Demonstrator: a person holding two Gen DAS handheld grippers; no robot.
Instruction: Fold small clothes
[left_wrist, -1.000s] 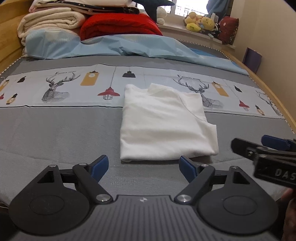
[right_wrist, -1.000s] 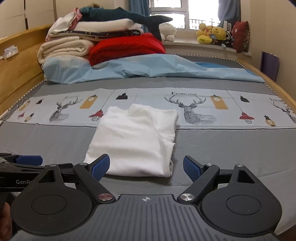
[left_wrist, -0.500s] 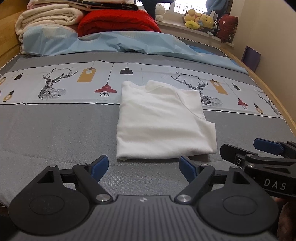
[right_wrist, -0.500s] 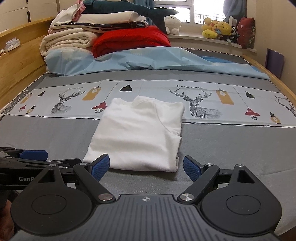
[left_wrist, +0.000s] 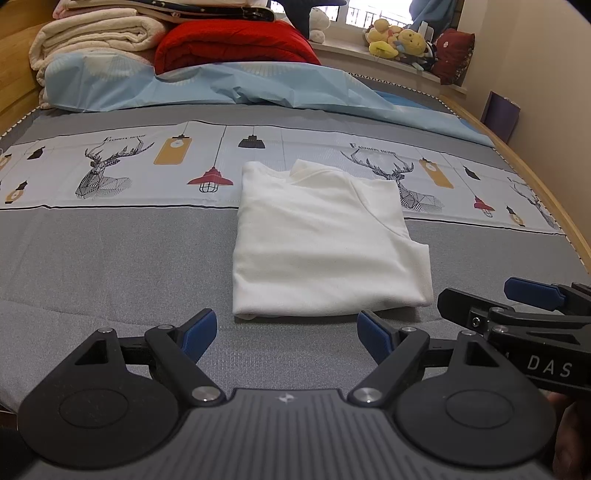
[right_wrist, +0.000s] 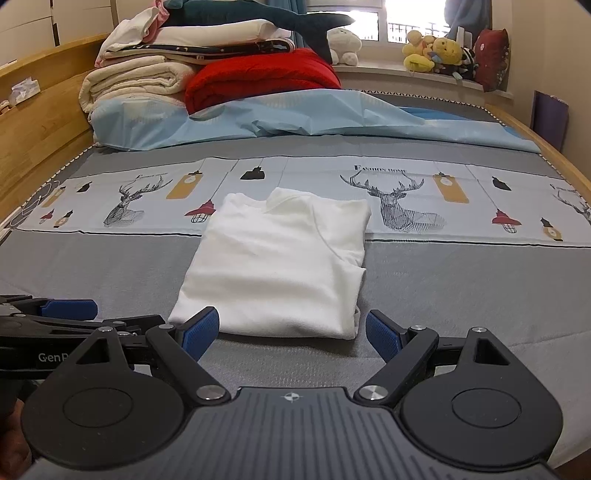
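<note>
A small white garment (left_wrist: 325, 243) lies folded into a flat rectangle on the grey bed sheet, collar toward the far side; it also shows in the right wrist view (right_wrist: 280, 266). My left gripper (left_wrist: 286, 332) is open and empty, just short of the garment's near edge. My right gripper (right_wrist: 291, 332) is open and empty, at the garment's near edge. The right gripper's fingers (left_wrist: 517, 306) show at the right of the left wrist view; the left gripper's fingers (right_wrist: 66, 314) show at the left of the right wrist view.
A crumpled light blue sheet (left_wrist: 258, 85) lies across the far part of the bed. Folded blankets and a red quilt (right_wrist: 258, 77) are stacked at the head. Plush toys (right_wrist: 436, 51) sit on the windowsill. A wooden bed frame (right_wrist: 40, 125) runs along the left.
Both grippers have drawn back slightly and tilted up, so the garment sits lower and nearer in both views. The garment has not moved. Both stay open.
</note>
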